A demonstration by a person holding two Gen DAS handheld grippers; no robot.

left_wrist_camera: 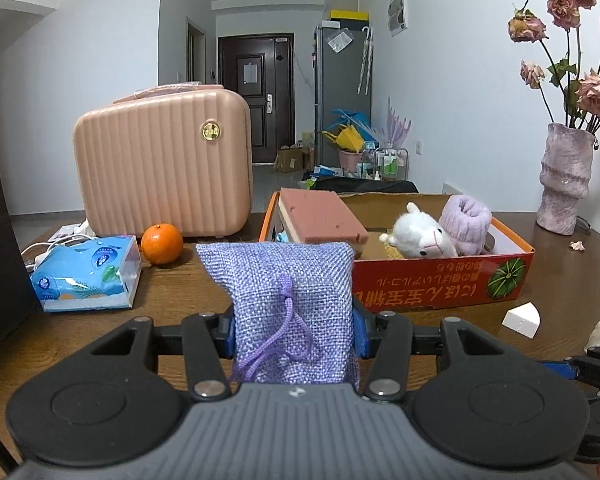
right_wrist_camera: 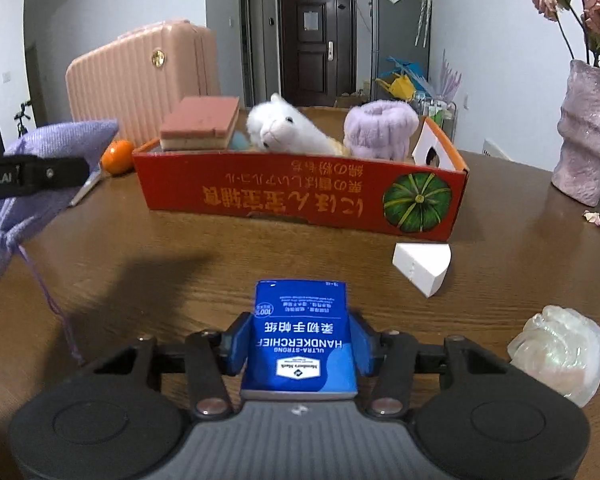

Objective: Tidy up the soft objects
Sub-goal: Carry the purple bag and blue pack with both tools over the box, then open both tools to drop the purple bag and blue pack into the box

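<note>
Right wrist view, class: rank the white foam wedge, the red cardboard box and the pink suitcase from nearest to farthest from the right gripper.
1. White foam wedge, on the table ahead, to the right.
2. Red cardboard box, behind it, centre.
3. Pink suitcase, beyond the box, left.

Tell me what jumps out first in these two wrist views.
Each gripper is clamped on something soft: the left gripper on a purple fabric pouch, the right gripper on a blue handkerchief pack. Behind them on the wooden table sits a red cardboard box holding a white plush alpaca.
</note>
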